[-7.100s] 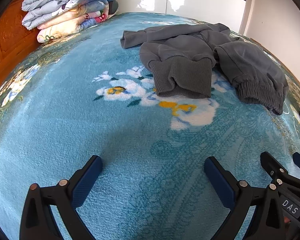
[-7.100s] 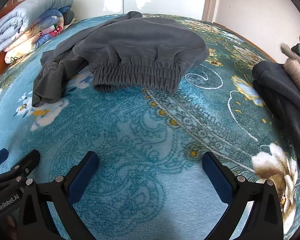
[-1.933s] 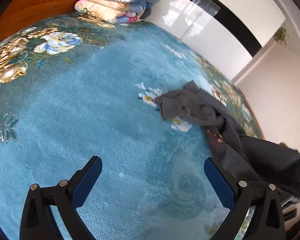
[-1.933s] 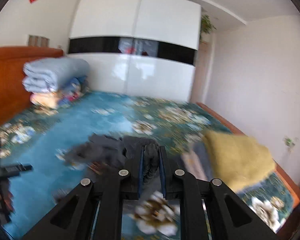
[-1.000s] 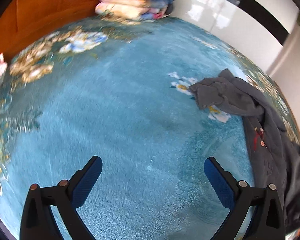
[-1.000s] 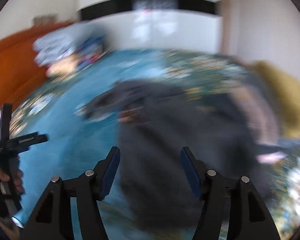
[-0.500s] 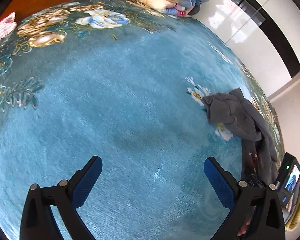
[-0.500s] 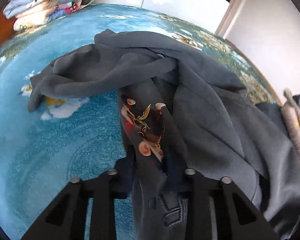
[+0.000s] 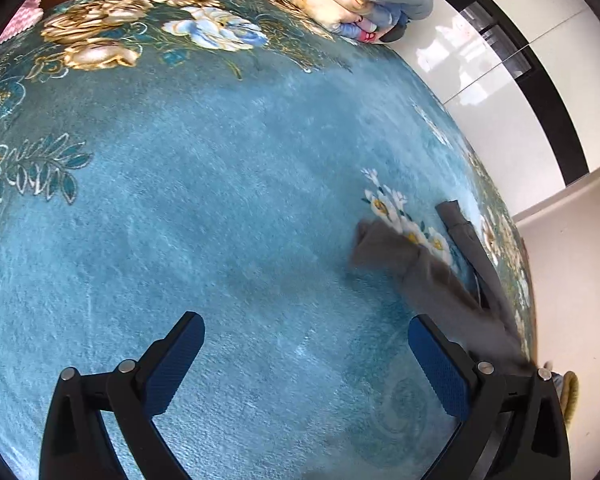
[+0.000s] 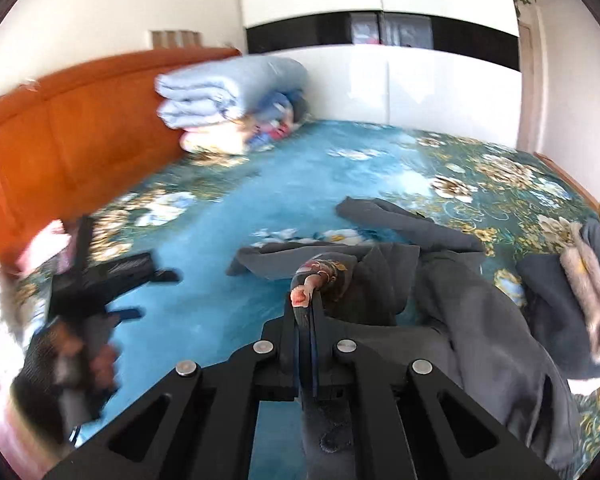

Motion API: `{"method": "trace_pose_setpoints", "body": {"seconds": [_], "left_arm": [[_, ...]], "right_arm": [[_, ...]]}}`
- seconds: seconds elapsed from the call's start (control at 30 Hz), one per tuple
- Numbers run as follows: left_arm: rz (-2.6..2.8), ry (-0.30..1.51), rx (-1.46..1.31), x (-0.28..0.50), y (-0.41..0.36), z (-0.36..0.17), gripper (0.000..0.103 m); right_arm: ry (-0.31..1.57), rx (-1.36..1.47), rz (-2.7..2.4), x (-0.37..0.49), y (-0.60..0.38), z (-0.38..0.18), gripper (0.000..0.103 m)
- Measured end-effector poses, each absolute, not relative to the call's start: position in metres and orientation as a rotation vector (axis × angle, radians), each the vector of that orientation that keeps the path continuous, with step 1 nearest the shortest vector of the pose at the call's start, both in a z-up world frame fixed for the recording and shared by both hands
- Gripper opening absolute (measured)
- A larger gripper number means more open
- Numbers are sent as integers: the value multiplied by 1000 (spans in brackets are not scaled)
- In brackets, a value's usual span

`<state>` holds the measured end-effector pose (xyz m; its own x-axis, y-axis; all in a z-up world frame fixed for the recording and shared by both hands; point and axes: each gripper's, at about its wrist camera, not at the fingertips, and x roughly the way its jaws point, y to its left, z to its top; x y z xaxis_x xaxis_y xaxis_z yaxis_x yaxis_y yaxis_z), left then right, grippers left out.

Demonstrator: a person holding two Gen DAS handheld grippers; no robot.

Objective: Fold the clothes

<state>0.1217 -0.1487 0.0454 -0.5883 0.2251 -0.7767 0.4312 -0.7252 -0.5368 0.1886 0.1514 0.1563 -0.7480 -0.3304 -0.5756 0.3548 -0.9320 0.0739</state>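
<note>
Two grippers in use. My right gripper [image 10: 306,308] has its jaws pressed together on a fold of the grey garment [image 10: 440,280], pinching the part that carries a coloured print [image 10: 324,270]. That pinched fabric stands up out of the jaws; the rest of the garment trails right and far across the blue floral blanket [image 10: 236,216], with one sleeve lying flat toward the far side.

My left gripper [image 9: 304,364] has its jaws wide apart, holding nothing, over bare blanket. From the left wrist view the garment [image 9: 420,268] sits at the right, close beside my right-hand blue pad [image 9: 440,368]; touching or not, I cannot tell.

Folded quilts [image 10: 228,100] are stacked far left against the orange headboard [image 10: 72,128]. More clothes [image 10: 580,292] lie piled at the far right edge.
</note>
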Motion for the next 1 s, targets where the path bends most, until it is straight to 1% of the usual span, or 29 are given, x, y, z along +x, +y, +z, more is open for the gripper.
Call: {"method": "trace_pose_setpoints", "body": {"seconds": [0.17,0.27,0.3,0.33,0.37,0.43,0.53,0.57,0.6,0.63,0.67,0.7,0.73,0.77,0.8,0.83,0.9,1.0], "left_arm": [[-2453,1120,1491,112,-132,30,103],[-2465,1104,1538,107,-118,24,103],[-2481,1110,1549,105,-113,23,103],[-2495,1142,1560,102,-109,23,103],[-2509,1178,1571,99,-104,22,103],[-2535,1248,1584,94,-96,21,103],[-2584,1285,1591,85,-80,19,101],[-2610,1263,1587,82,-74,20,98],[-2637,1237,1581,79,-69,20,90],[-2648,1203,1584,78,-65,20,77],[-2657,1169,1587,77,-61,19,68],[-2666,1134,1591,77,-58,19,48],[-2657,1116,1596,77,-56,16,25],[-2639,1115,1593,79,-58,13,14],[-2624,1175,1574,81,-63,11,9],[-2609,1244,1551,84,-69,9,7],[-2585,1411,1453,94,-91,18,6],[-2615,1518,1218,126,-136,59,6]], "right_arm": [[-3,942,-2633,232,181,121,4],[-19,964,-2735,249,201,107,4],[-86,969,-2755,252,212,103,4],[-184,972,-2753,254,224,99,4],[-241,970,-2750,256,230,96,4],[-279,958,-2741,258,232,90,4],[-256,945,-2739,260,227,91,4],[-250,941,-2736,261,225,92,4],[-252,940,-2733,261,225,92,4],[-264,943,-2730,261,226,91,5],[-275,946,-2726,261,226,90,5],[-285,951,-2720,261,225,88,5],[-295,956,-2715,261,225,86,5],[-304,960,-2709,261,225,84,5],[-313,965,-2706,261,225,83,5],[-317,968,-2707,261,224,84,5],[-304,969,-2710,262,221,85,5],[-261,969,-2709,265,213,89,5]]}}
